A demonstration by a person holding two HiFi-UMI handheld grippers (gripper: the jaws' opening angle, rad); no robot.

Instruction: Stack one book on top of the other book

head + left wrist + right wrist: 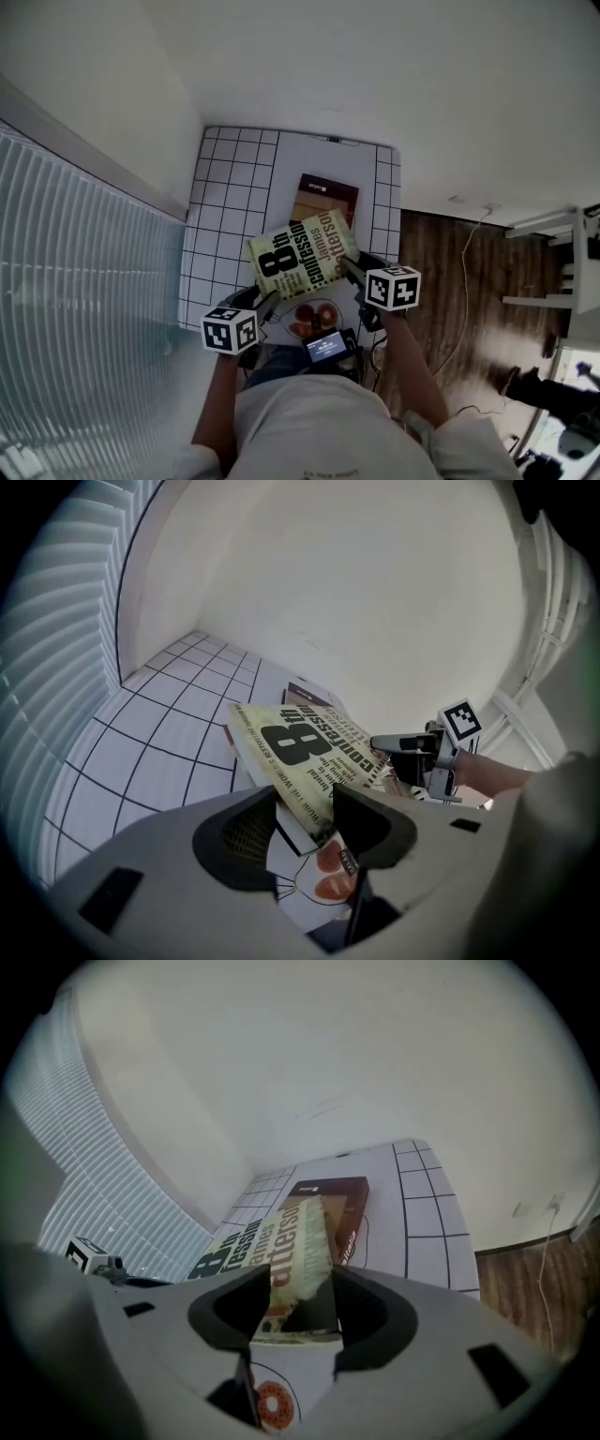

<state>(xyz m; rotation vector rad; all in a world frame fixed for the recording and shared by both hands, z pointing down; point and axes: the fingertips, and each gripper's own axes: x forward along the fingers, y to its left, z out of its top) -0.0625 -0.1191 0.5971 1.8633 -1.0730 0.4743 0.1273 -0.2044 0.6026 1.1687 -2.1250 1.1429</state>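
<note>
The left gripper (267, 302) and right gripper (349, 267) were each clamped on the tilted green book (302, 253), with the brown book (326, 195) just beyond on the gridded tabletop (225, 187).

The yellow-green paperback book (302, 255) has a smooth paper cover with a faint sheen. The dark brown book (326, 199) beyond it looks matt. The white grid-lined tabletop (225, 187) is smooth and matt. The left gripper (305, 803) and right gripper (300, 1288) are matt grey plastic. On the right, the dark wooden plank floor (431, 281) is glossy.
</note>
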